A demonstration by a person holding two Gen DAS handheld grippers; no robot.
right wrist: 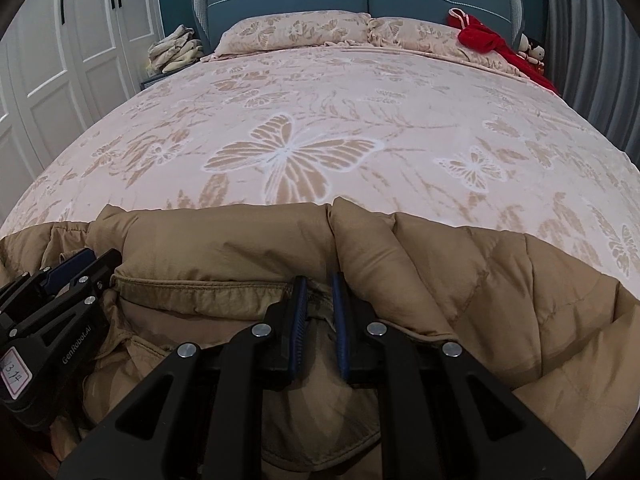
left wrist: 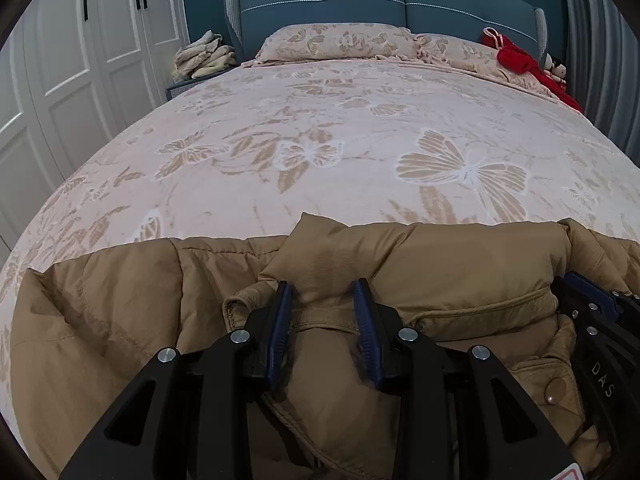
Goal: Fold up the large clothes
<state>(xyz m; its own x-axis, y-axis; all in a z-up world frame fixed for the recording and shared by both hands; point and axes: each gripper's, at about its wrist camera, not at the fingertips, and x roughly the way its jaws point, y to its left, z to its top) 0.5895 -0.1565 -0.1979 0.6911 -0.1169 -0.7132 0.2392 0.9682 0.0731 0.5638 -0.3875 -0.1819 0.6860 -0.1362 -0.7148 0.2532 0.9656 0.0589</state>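
Gripping the tan puffer jacket (left wrist: 460,264) at the near edge of the bed (left wrist: 320,140), left gripper (left wrist: 323,292) and right gripper (right wrist: 320,284) each pinch a fold. Best lift both together, level, keeping the padding taut.

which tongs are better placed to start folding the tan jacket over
Right, probably. The right tongs pinch a thin seam fold of the jacket; the left tongs sit wider around a bulky fold, a looser-looking hold.
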